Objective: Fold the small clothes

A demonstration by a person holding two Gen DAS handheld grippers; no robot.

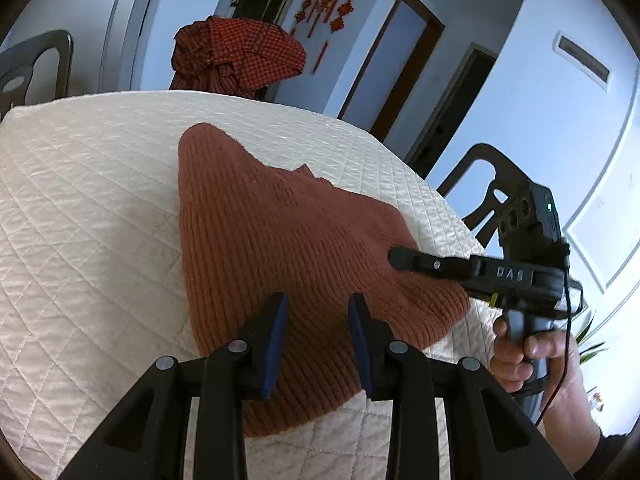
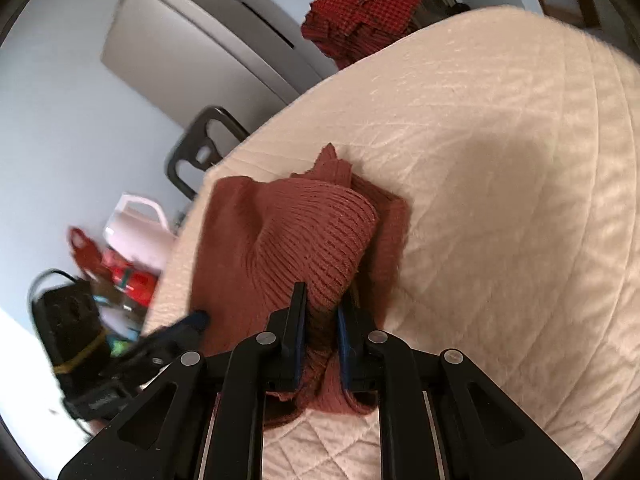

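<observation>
A rust-brown ribbed knit garment (image 1: 288,232) lies on the white quilted table cover (image 1: 80,200). My left gripper (image 1: 317,312) hovers over its near part, blue pads (image 1: 276,320) apart, with the knit showing flat beneath the gap. From the right, my right gripper (image 1: 394,258) reaches onto the garment's right side, held by a person's hand (image 1: 532,344). In the right wrist view the right gripper (image 2: 322,304) is shut on a raised fold of the garment (image 2: 312,232), which bulges up in front of the pads. The left gripper (image 2: 198,318) shows blurred at the garment's left edge.
A red checked cloth (image 1: 240,52) hangs over a chair at the far side of the table. Dark chairs (image 1: 488,192) (image 2: 204,148) stand at the table's edges. A pink container (image 2: 136,220) and red items (image 2: 132,276) sit on the floor beyond the left edge.
</observation>
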